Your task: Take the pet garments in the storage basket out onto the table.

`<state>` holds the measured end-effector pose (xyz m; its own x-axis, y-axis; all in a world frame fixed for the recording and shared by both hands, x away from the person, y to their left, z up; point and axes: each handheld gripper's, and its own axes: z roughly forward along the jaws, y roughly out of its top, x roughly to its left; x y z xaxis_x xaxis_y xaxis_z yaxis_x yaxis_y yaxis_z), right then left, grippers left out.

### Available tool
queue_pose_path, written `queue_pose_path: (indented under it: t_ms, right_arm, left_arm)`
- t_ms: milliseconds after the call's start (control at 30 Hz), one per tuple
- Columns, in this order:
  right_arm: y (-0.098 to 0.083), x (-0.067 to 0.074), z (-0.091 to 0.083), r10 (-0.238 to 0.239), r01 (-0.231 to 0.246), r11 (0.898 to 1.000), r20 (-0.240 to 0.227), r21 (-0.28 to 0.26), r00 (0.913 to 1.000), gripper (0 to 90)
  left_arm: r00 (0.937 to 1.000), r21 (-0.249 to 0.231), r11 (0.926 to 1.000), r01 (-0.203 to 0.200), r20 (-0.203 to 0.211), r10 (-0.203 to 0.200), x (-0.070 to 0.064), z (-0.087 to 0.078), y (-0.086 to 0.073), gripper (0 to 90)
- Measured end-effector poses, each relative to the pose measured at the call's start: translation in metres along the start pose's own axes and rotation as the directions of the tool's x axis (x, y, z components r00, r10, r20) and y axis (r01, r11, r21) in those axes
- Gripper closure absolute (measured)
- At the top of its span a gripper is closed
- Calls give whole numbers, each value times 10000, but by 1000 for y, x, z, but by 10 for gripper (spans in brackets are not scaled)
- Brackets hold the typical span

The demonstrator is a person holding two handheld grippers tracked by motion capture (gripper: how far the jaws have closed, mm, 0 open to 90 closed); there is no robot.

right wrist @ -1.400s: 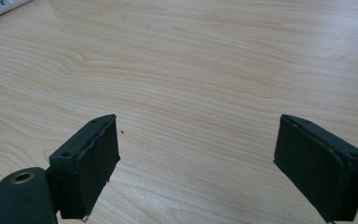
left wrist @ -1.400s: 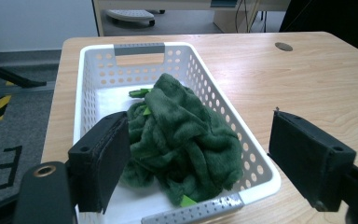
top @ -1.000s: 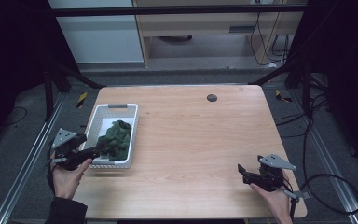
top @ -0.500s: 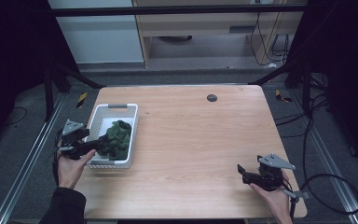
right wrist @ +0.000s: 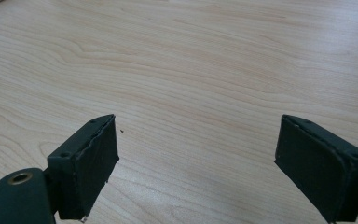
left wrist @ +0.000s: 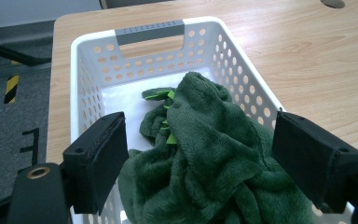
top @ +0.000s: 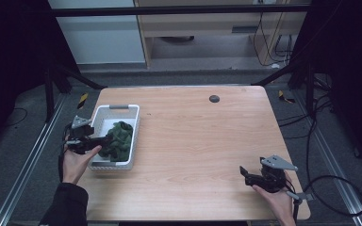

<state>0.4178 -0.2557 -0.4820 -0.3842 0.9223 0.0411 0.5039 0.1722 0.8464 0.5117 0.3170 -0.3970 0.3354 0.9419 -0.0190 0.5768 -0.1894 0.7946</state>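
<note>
High view: left gripper (top: 104, 140) spread wide over the green cloth (top: 117, 139) in the white basket (top: 120, 165) by the table's (top: 207, 150) left edge. Right gripper (top: 246, 175) gapes empty near the front right corner.

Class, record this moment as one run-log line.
left gripper: open, jaws astride green cloth | cloth: in white basket | right gripper: open over bare table

Dark green plush cloth (left wrist: 214, 158) sits crumpled in a white perforated basket (top: 132, 136) with a grey handle (left wrist: 150, 31), heaped toward the near end, brighter green bits (left wrist: 161, 94) showing in the folds. Basket stands upright at the table's left edge.
</note>
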Motion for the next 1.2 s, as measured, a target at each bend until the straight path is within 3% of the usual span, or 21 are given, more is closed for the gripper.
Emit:
queue_pose_path:
  t_ms: [433,633,967,1200]
  right_arm:
    - [-1,0,3,-95,96,9998,-41,181,9999,124]
    - [-1,-1,3,-116,117,9997,-52,212,9999,121]
    - [-2,0,5,-236,239,9992,-95,330,9997,115]
    - [-2,0,5,-258,261,9988,-94,406,9996,109]
  left_arm:
    - [9993,758,9965,-351,134,341,-5,15,10,175]
    - [9983,1281,9901,-580,183,561,-10,26,9,170]
    - [9975,1715,9828,-691,242,659,-13,37,9,150]
    - [9970,2211,9722,-766,307,715,-12,44,6,146]
